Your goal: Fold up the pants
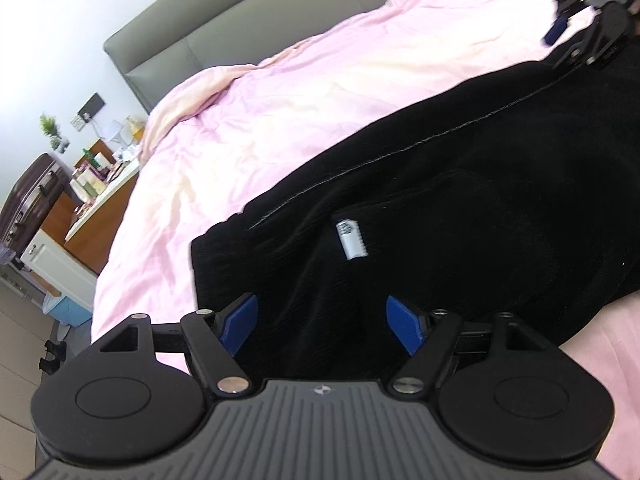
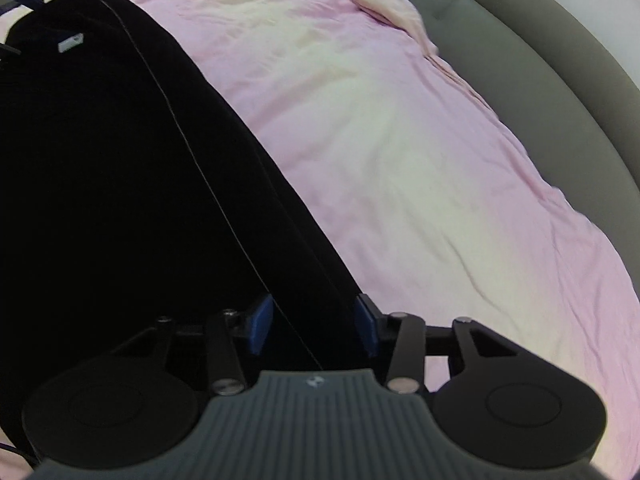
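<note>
long black fabric pants point(image 1: 460, 200) run lengthwise between left gripper point(image 1: 322, 326) and right gripper point(image 2: 314, 324), each gaping, unclamped, over one end.

Black tool point(image 1: 322, 326), blue pads point(image 1: 239, 322), seemingly ribbed grey body.

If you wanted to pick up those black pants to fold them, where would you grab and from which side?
Probably at the two ends, pinching from above. The black pants lie flat and long on the pink bedspread, so only an edge offers fabric to pinch. The left gripper hangs open over the end near the white label; the right gripper stands open over the far end's edge beside the seam.
</note>
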`<state>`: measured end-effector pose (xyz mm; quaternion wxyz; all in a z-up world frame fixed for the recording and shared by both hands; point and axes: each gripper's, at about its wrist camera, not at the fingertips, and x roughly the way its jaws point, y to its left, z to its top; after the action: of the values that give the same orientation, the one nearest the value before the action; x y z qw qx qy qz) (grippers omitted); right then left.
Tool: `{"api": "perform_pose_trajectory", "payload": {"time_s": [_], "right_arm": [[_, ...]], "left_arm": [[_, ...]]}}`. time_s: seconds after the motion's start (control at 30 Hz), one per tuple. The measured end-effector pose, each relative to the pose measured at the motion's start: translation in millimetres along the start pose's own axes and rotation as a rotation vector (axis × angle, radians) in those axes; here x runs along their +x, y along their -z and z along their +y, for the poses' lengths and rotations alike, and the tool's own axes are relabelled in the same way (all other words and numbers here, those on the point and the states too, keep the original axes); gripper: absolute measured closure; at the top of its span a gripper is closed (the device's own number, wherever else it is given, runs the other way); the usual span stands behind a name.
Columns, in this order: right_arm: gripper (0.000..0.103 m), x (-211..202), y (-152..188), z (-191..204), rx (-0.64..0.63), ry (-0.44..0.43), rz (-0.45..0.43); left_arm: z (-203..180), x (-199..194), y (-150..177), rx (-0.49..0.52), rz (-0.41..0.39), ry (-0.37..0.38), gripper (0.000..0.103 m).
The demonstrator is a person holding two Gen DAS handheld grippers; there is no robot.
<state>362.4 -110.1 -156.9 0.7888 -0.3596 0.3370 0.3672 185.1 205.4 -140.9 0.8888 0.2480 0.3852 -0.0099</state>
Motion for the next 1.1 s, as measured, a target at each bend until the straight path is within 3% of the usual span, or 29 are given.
{"api": "perform_pose_trajectory", "payload": {"time_s": [0.07, 0.13, 0.17, 0.2, 0.27, 0.43, 0.53, 0.63, 0.77, 0.87, 0.93, 1.0, 1.1], "right_arm": [[0.05, 20, -17, -3, -0.04, -0.008, 0.011], [0.056, 47, -27, -17, -0.054, -0.052, 0.072], [0.096, 55, -30, -18, -0.059, -0.109, 0.104], [0.102, 60, -33, -19, -0.064, -0.153, 0.134], [0.102, 58, -38, -22, -0.07, -0.129, 0.135], [0.102, 39, -52, -60, 0.098, -0.11, 0.055], [0.101, 62, -51, -63, 0.153, -0.066, 0.08], [0.081, 99, -46, -39, 0.112, 0.012, 0.184], [0.077, 97, -59, -33, 0.156, 0.081, 0.203], [0.073, 70, -70, -26, 0.151, 0.142, 0.142], [0.072, 43, -73, -16, 0.163, 0.093, 0.059], [0.072, 12, -62, 9, 0.163, -0.019, 0.001], [0.072, -8, -50, 46, 0.143, -0.136, -0.015]], "left_arm": [[4, 1, 2, -0.013, 0.007, -0.001, 0.015], [9, 4, 5, -0.025, 0.014, 0.003, 0.015], [12, 6, 5, -0.032, 0.019, 0.008, 0.015], [15, 7, 6, -0.042, 0.022, 0.014, 0.015], [24, 8, 6, -0.071, 0.018, 0.034, 0.015], [32, -1, -4, -0.077, -0.015, 0.042, 0.013], [39, 12, -1, -0.1, 0.022, 0.021, 0.012], [47, 27, 11, -0.148, 0.097, 0.018, 0.011], [58, 35, 18, -0.234, 0.111, 0.065, 0.007], [66, 46, 15, -0.28, 0.119, 0.096, 0.008], [70, 55, 9, -0.28, 0.124, 0.099, 0.012], [70, 65, 3, -0.245, 0.136, 0.078, 0.012], [73, 76, -1, -0.28, 0.123, 0.06, 0.01]]}}
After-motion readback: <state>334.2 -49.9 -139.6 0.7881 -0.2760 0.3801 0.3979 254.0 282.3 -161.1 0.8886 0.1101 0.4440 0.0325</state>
